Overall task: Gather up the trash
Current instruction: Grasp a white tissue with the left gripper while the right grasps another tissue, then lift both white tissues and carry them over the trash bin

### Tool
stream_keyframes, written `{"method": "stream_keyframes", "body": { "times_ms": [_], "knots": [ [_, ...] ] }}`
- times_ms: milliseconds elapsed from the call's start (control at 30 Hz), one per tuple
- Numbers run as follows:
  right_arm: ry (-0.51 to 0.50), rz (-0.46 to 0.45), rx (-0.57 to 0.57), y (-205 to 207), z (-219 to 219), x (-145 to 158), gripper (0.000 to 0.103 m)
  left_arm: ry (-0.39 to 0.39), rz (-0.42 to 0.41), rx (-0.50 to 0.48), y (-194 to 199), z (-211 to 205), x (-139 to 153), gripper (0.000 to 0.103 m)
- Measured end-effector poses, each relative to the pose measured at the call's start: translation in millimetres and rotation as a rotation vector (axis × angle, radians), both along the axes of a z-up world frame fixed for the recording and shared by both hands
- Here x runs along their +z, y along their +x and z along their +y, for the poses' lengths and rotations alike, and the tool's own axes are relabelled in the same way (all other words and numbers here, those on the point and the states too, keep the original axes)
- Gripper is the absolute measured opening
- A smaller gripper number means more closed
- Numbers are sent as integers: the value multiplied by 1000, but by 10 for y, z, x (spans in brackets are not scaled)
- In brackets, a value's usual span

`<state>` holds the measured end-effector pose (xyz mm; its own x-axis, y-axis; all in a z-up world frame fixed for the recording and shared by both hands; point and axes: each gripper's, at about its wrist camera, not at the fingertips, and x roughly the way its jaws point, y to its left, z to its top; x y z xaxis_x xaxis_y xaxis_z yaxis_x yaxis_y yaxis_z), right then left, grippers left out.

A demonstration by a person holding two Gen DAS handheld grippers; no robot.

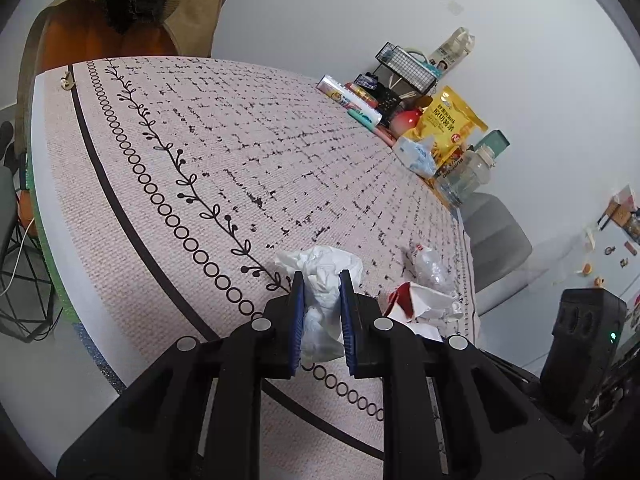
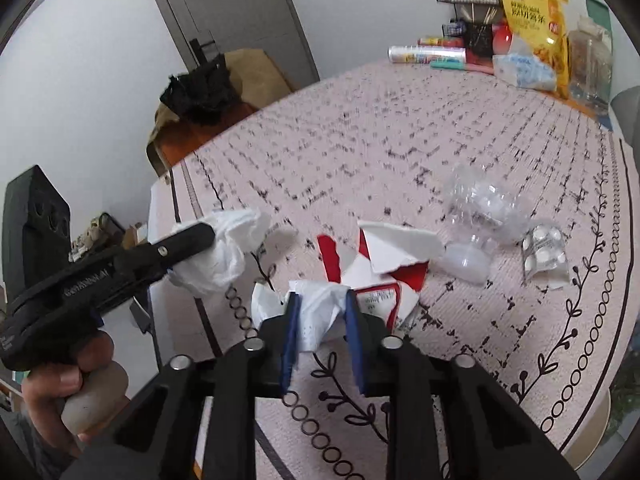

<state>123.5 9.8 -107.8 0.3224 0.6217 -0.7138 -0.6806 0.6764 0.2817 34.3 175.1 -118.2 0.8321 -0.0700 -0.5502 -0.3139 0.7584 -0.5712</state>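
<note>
My left gripper [image 1: 322, 280] is shut on a crumpled white tissue [image 1: 324, 280] and holds it above the table's near edge; the gripper and its tissue [image 2: 224, 252] also show at the left of the right wrist view. My right gripper [image 2: 320, 298] is shut on another white tissue [image 2: 320, 308] next to a torn red and white carton [image 2: 380, 264], which also shows in the left wrist view [image 1: 416, 304]. A crushed clear plastic bottle [image 2: 480, 208] and a pill blister pack [image 2: 546, 252] lie beyond on the patterned tablecloth [image 2: 400, 140].
Packets, a yellow snack bag [image 1: 444, 120], a tissue pack, jars and a wire basket [image 1: 408, 66] line the table's far edge. A chair with brown clothing [image 1: 120, 20] stands behind the table. A grey chair [image 1: 496, 240] stands at the right.
</note>
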Motion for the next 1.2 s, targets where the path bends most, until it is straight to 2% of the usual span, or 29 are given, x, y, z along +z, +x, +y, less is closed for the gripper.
{"method": "stream_keyframes", "body": {
  "times_ms": [267, 500, 900, 1200],
  "knots": [
    [69, -41, -10, -92, -205, 242, 15, 38, -35, -8, 23, -126, 223, 17],
    [105, -82, -100, -11, -656, 406, 15, 71, -55, -79, 199, -441, 399, 17],
    [126, -125, -316, 188, -1630, 470, 16, 157, -75, -272, 778, -1348, 699, 17],
    [148, -125, -505, 314, -2542, 385, 16, 194, -55, -418, 1203, -2179, 750, 17]
  ]
}}
